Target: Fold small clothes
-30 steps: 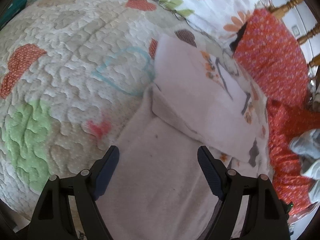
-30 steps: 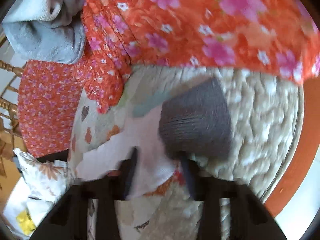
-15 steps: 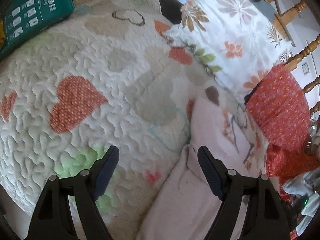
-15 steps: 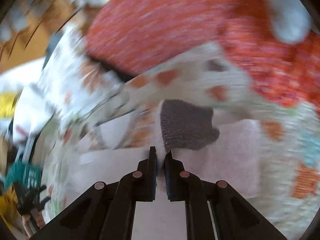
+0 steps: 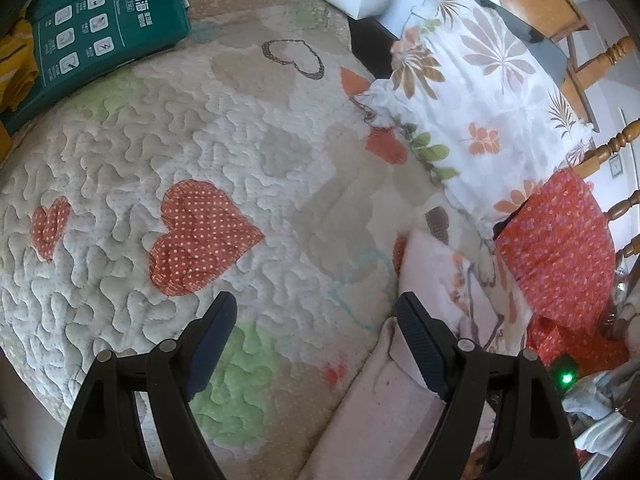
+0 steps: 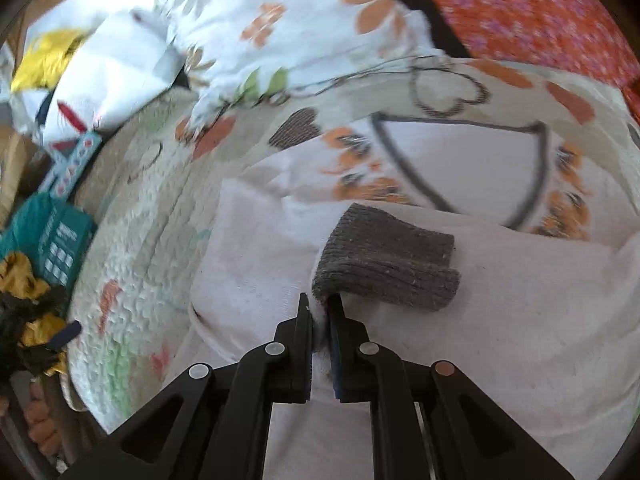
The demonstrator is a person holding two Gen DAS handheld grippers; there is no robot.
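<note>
A quilted bedspread (image 5: 248, 152) with heart patches lay beneath and ahead of the fingers. A floral pillow (image 5: 480, 112) sat ahead to their right, before turned wooden spindles (image 5: 608, 148).

Sock's (image 6: 384, 260) pinched end hidden

My left tongs (image 5: 316, 322) hang open over the heart-patterned quilt (image 5: 208, 168), nothing between them. A pale pink garment (image 5: 384, 412) lies under the right finger; a floral pillow (image 5: 480, 120) sits beyond it, a green package (image 5: 100, 36) far left.
</note>
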